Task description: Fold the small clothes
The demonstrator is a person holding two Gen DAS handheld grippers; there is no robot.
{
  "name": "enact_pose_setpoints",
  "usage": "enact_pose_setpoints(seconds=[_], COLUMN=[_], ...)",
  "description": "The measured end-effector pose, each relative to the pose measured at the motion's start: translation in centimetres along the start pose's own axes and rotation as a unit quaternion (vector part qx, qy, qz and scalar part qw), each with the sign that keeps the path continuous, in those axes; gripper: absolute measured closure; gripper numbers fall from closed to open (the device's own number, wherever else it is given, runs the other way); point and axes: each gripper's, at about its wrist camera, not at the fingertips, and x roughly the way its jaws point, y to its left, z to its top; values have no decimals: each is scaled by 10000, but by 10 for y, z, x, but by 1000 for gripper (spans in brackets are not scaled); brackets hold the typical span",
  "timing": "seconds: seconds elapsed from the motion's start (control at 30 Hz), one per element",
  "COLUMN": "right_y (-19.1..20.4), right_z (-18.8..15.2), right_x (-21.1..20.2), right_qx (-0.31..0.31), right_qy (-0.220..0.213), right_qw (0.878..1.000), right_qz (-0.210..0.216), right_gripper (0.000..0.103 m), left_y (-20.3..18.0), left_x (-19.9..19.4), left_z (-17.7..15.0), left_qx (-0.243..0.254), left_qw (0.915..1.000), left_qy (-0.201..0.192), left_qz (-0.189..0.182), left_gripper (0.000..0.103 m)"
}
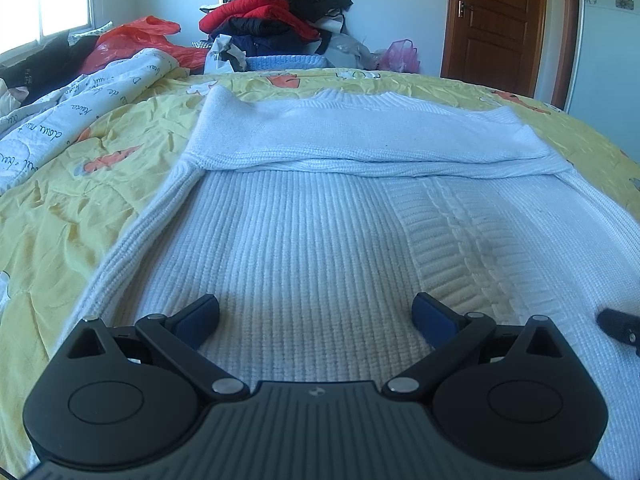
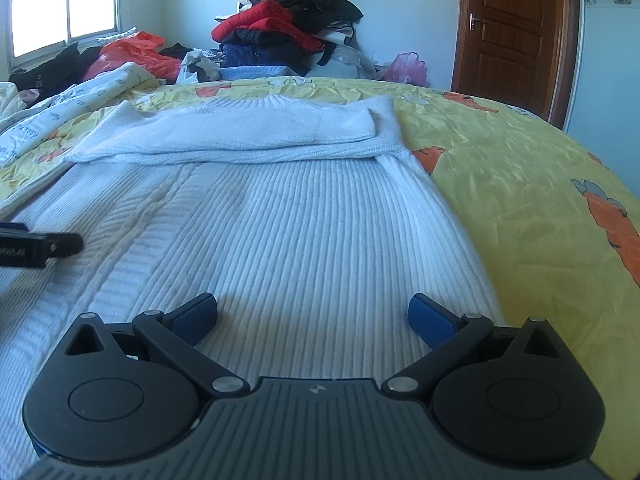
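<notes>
A white ribbed knit sweater [image 1: 320, 232] lies flat on the yellow bedsheet [image 1: 80, 184], its sleeves folded across the chest near the collar. It also shows in the right wrist view [image 2: 280, 220]. My left gripper [image 1: 316, 316] is open and empty, low over the sweater's lower left part. My right gripper [image 2: 312, 314] is open and empty, low over the sweater's lower right part. The tip of the right gripper shows at the left view's right edge [image 1: 618, 324], and the left gripper shows at the right view's left edge [image 2: 36, 246].
A pile of red, black and dark blue clothes [image 1: 276, 16] is stacked at the far side of the bed. A white printed quilt [image 1: 60, 108] and a red plastic bag [image 1: 132, 36] lie at the far left. A brown door [image 1: 500, 20] stands at the far right.
</notes>
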Motion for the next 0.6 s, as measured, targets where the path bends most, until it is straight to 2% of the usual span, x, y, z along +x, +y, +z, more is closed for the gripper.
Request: enact_pose_setpoints(seconds=[0.6], right_y=[1], right_z=[-4], right_x=[-4], right_qx=[-28], right_qy=[-15], right_qw=[10000], right_qz=[-6], right_gripper=[0], left_y=[0], left_x=[0], left_z=[0], left_qx=[2], left_qw=[10000], left_qy=[-2], left_qz=[-6], left_gripper=[0])
